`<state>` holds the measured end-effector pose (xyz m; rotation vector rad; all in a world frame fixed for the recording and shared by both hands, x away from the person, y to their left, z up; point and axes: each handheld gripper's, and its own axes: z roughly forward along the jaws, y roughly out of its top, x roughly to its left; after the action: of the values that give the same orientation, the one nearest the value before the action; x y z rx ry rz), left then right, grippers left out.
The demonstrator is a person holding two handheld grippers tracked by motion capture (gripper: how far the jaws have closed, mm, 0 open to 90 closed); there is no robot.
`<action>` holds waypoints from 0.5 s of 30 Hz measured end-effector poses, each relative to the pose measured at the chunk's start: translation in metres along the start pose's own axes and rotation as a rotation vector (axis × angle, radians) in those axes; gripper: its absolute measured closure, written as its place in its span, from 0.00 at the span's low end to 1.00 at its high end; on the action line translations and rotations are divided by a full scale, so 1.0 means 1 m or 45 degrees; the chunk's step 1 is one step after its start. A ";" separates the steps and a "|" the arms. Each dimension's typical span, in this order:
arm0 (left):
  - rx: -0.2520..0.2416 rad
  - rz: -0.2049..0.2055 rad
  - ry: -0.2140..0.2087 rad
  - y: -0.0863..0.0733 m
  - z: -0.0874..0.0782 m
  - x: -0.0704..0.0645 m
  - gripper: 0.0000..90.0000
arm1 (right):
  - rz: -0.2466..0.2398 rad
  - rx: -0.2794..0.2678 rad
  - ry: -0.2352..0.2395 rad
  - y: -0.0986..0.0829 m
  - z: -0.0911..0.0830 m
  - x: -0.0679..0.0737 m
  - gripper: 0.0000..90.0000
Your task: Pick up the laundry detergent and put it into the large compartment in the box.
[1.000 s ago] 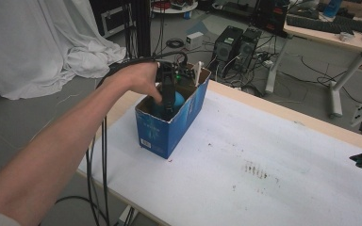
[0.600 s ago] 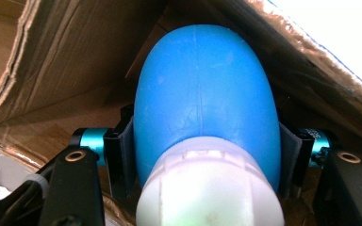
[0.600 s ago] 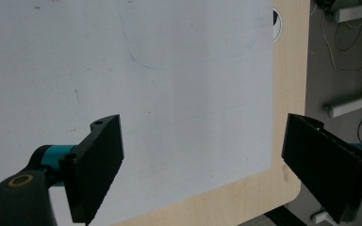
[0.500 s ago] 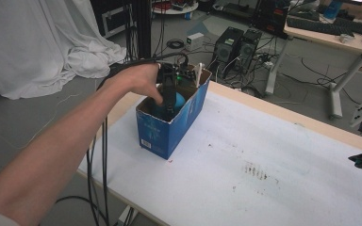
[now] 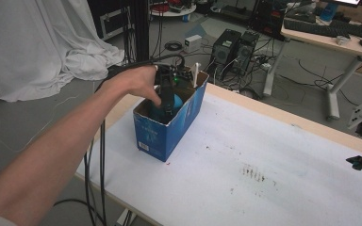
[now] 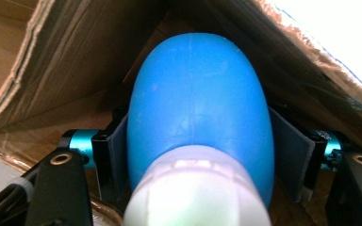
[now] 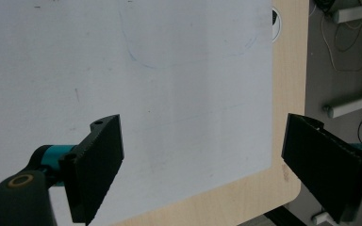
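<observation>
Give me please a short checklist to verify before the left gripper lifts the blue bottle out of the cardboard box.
1. Left gripper closed on the blue bottle: ok, a pad presses each side.
2. Grip centred on the bottle body: ok.
3. Cardboard box upright on the table: ok.
4. Box opening free above the bottle: cannot tell, a flap hangs close.
5. Right gripper clear of the box: ok, open over the table edge.

The bottle is bright blue with a white cap. The cardboard box around it is blue outside, plain brown inside. Beside the box, the white table cover carries dark specks; black jaws have teal fittings.
</observation>
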<state>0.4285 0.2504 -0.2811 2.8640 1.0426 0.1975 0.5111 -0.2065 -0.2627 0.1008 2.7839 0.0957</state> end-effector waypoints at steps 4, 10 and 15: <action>-0.013 -0.005 0.001 -0.001 -0.003 0.002 0.31 | 0.002 0.003 0.000 0.000 -0.001 0.001 0.14; -0.013 -0.010 -0.007 -0.002 -0.005 0.001 0.30 | -0.007 0.006 -0.002 0.001 0.000 0.001 0.14; -0.028 -0.005 0.011 -0.003 -0.009 0.001 0.28 | -0.011 0.007 -0.002 0.002 0.000 0.001 0.14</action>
<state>0.4258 0.2537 -0.2730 2.8438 1.0414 0.2195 0.5099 -0.2047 -0.2631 0.0897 2.7828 0.0858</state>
